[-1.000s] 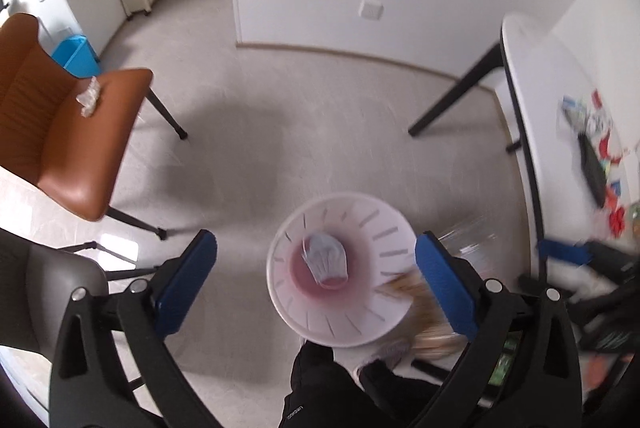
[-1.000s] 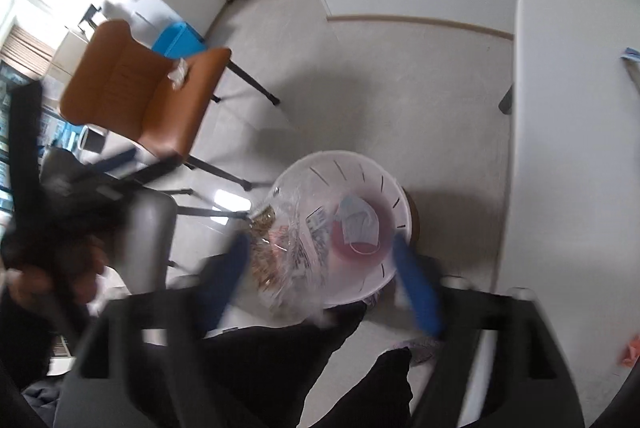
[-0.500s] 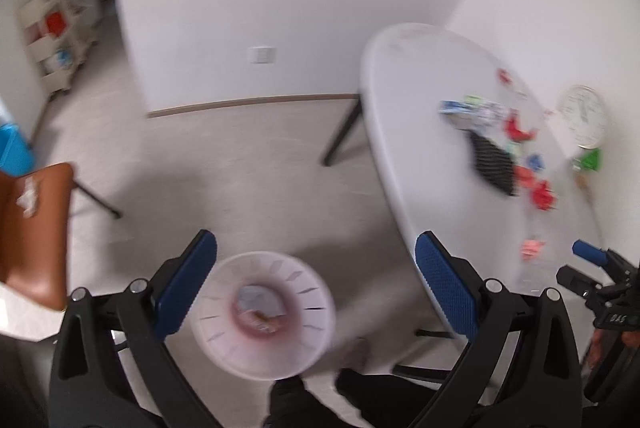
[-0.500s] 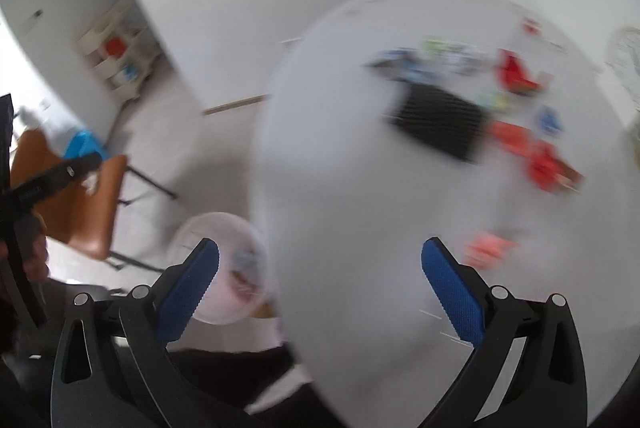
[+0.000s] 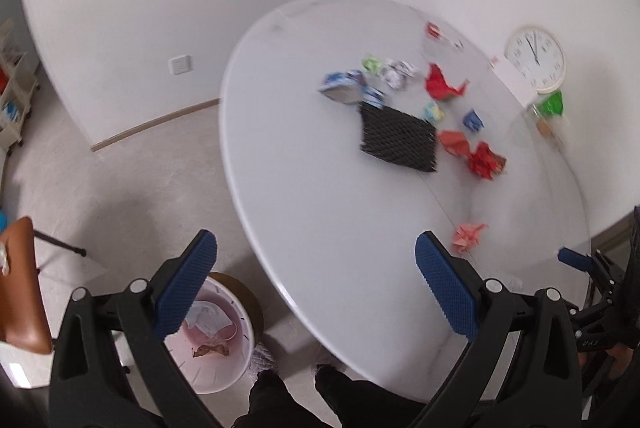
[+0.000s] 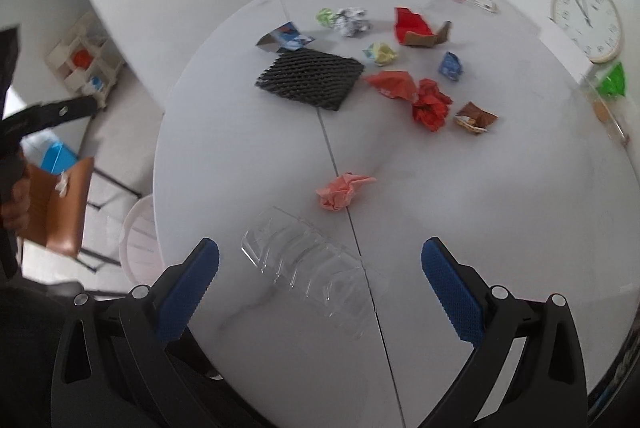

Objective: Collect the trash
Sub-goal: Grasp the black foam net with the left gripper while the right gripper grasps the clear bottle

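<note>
Trash lies scattered on a white round table (image 6: pixel 460 220): a black mesh sheet (image 6: pixel 310 79), red crumpled paper (image 6: pixel 431 103), a pink paper ball (image 6: pixel 342 189) and a clear plastic tray (image 6: pixel 314 274). My right gripper (image 6: pixel 320 286) hangs open above the clear tray, nothing between its pads. My left gripper (image 5: pixel 316 288) is open over the table's near edge (image 5: pixel 280 280), empty. The white bin (image 5: pixel 216 344) stands on the floor below the left gripper's left finger (image 5: pixel 186 290), with paper and a mask inside. The mesh sheet (image 5: pixel 398 139) and the pink ball (image 5: pixel 466 238) show in the left wrist view too.
A wall clock (image 6: pixel 586 19) leans at the table's far right beside a green item (image 6: pixel 612 79). A brown chair (image 6: pixel 60 203) with a tissue stands left of the table. A shelf cart (image 6: pixel 86 61) is by the far wall. The person's legs (image 5: pixel 280 404) show by the bin.
Both grippers swung away from the bin and up over the table. The clear bag of scraps that hung over the bin by the right gripper is gone; brown scraps now lie in the bin.
</note>
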Demonstrator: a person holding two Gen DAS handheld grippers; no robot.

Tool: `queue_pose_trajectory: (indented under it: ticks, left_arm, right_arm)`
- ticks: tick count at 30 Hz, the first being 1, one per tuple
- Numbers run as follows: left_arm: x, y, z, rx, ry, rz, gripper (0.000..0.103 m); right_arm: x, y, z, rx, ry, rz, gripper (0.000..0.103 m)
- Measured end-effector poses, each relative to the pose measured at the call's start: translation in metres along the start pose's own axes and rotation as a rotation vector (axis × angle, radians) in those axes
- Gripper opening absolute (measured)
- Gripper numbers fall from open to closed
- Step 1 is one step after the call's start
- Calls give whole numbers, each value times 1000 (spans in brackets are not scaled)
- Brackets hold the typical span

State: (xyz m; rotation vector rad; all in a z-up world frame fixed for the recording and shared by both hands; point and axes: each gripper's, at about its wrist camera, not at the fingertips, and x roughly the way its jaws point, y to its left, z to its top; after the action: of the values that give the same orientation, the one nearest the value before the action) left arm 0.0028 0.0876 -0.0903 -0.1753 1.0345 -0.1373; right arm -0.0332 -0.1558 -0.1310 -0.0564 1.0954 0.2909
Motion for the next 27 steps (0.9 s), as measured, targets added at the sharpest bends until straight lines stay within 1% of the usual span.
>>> queue_pose_trajectory:
  ticks: [2, 5, 6, 9, 10, 12, 15, 20, 22, 23, 24, 25, 26, 27]
  left_arm:
    - [9, -9, 4, 39, 14, 0, 95]
    - [16, -22, 8, 109, 30, -8, 95]
    - [20, -28, 11, 149, 35, -4, 95]
    - [27, -41, 15, 267, 41, 13, 95]
    - [30, -44, 17, 305, 45, 19, 95]
    - [32, -48, 20, 353, 53, 16, 95]
    - [45, -55, 26, 432, 81, 8, 95]
    - [72, -68, 35, 592, 94, 31, 95]
    - [86, -78, 42, 679, 92, 36, 95]
    - [90, -81, 44, 710, 90, 36, 95]
    - [97, -87, 47, 761, 83, 36, 95]
    - [103, -94, 50, 815, 74, 39, 95]
    - [107, -99, 52, 854, 67, 40, 95]
    - [114, -106, 54, 911, 60, 40, 95]
  right_arm:
    - [10, 4, 0, -90, 23, 17, 101]
    - [22, 19, -2, -279, 59, 17, 101]
    - [28, 25, -5, -373, 79, 5, 101]
    - [43, 35, -9, -544, 125, 4, 101]
    - [48, 38, -10, -581, 142, 11, 101]
    - [56, 42, -12, -636, 167, 25, 101]
    - [67, 48, -14, -709, 191, 34, 101]
    - [81, 47, -15, -742, 222, 42, 100]
    - [86, 45, -15, -745, 238, 50, 100]
    - [89, 44, -15, -747, 246, 51, 95]
    - [90, 44, -15, -749, 255, 54, 87]
    - [93, 42, -15, -742, 280, 67, 83]
    - [95, 41, -16, -734, 293, 75, 72]
    - [98, 39, -16, -716, 311, 85, 67]
